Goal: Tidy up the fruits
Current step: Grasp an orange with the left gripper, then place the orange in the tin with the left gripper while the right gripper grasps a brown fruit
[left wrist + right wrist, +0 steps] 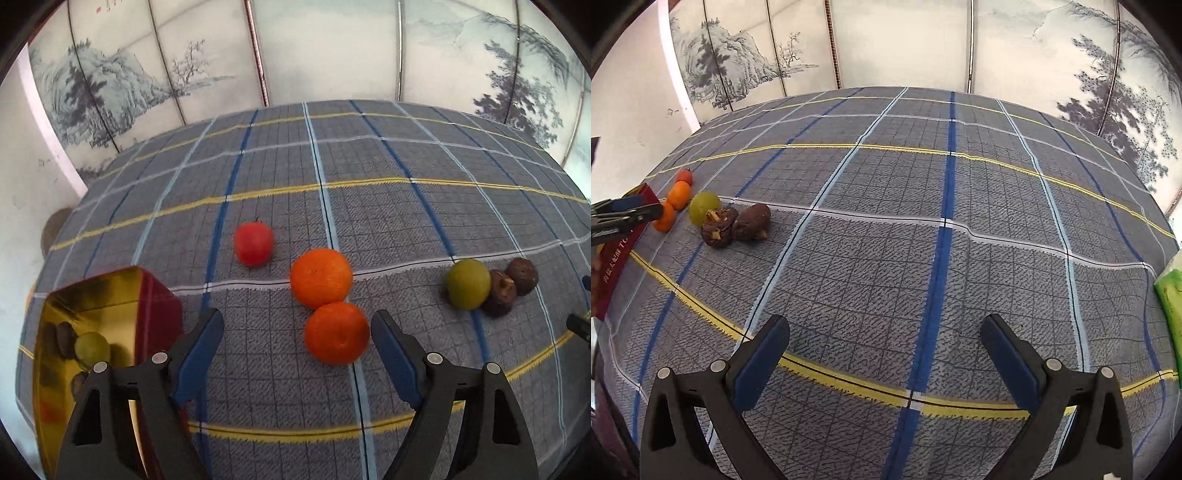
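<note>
In the left wrist view my left gripper (297, 325) is open and empty, with a near orange (337, 333) between its fingertips, not gripped. A second orange (320, 283) touches it behind, and a red tomato-like fruit (253, 243) lies farther left. A green fruit (468, 283) and two brown fruits (511, 286) lie at the right. A red box with a gold inside (92, 317) stands at the left; what shows in it may be reflections. In the right wrist view my right gripper (884, 332) is open and empty over bare cloth. The green fruit (704, 207) and brown fruits (737, 224) lie far left.
A blue-grey plaid cloth (886, 229) covers the table. A painted folding screen (295, 48) stands behind its far edge. A green packet (1171, 314) lies at the right edge of the right wrist view. The red box (617, 254) and left gripper (624, 214) show at its left.
</note>
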A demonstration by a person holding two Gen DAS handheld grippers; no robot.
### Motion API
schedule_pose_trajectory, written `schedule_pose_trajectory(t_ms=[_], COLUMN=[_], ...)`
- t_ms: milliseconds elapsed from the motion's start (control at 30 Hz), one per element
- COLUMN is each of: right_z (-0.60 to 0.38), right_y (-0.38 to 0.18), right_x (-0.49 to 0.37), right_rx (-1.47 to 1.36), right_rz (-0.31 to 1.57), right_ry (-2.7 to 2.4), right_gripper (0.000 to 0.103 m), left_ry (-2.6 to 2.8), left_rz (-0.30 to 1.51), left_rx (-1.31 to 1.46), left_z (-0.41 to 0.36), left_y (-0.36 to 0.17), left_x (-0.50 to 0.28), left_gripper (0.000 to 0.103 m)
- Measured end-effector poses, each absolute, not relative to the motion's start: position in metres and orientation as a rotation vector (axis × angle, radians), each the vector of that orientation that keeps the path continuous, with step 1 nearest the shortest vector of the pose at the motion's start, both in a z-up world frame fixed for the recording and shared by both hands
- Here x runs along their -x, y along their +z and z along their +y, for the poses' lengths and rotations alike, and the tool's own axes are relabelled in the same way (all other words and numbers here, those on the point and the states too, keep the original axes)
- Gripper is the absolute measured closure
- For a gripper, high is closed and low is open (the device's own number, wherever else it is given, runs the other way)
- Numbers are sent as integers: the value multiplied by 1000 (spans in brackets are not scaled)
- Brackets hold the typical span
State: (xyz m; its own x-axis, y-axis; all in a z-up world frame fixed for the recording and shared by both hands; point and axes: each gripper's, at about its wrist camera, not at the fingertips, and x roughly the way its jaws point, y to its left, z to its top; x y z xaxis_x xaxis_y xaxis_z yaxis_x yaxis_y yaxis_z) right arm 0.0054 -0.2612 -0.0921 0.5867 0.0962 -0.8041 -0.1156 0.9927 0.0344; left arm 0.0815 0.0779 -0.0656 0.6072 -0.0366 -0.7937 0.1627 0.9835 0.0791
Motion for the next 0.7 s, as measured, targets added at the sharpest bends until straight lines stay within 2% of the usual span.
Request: schedule_pose_trajectory(t_ms=[67,133,167,200,533,600,667,700], right_z=[-261,-260,-260,-259,-226,-211,-194,-187], right_y=[-92,-92,-92,-92,-61,-55,-59,-63], right_x=[-5,-5,-6,-6,-5,-16,-27,-32], right_rx=[22,23,25,29,32,84,182,220], right_rz=[935,936,936,937,845,824,824,840], right_ry=[131,131,131,129,420,498,536,540], right_gripper=[0,0,0,0,1,9,36,45], left_ry=[-129,-166,-197,-223,-271,-286,-290,-297], left_rz=[912,907,912,918,881,882,886,889], left_rx=[-128,-102,-81,-57,-5,8,20,28], left_z=[78,75,74,73,52,53,54,54], left_y=[-70,-74,-75,-76,-43,-36,-31,-28], left_x=[-83,-82,-81,-79,-8,5,14,20], left_gripper=[22,37,60,70,70,70,70,70])
